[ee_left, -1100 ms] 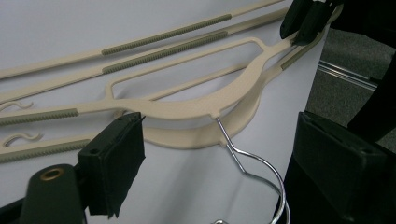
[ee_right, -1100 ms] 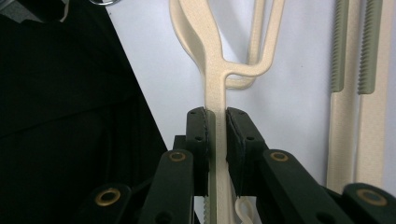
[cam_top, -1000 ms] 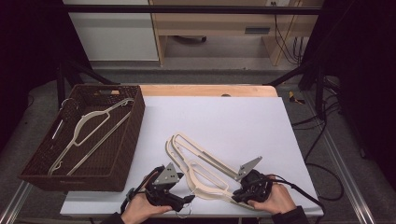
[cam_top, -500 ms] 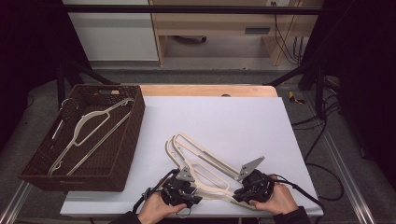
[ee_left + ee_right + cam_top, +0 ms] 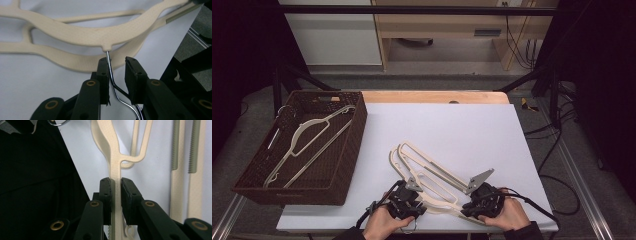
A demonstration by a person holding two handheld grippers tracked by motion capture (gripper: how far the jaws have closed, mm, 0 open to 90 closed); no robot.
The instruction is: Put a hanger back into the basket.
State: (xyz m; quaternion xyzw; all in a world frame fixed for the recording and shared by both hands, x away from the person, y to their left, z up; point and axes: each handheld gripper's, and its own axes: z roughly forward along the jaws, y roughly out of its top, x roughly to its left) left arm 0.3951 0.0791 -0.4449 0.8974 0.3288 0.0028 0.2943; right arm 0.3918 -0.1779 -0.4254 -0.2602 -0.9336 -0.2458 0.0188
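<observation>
Two cream hangers lie stacked on the white surface. One more hanger lies in the single brown wicker basket. That makes three hangers. Two hand-held grippers are at the near edge, left and right.

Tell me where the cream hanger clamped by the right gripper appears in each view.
High view: the cream hanger lies low in the centre, slanting down toward the hands.
Left gripper view: its curved shoulder crosses the upper half.
Right gripper view: its arm runs up the centre from the right gripper.
Shared landmark: the white table cover beneath it.
</observation>
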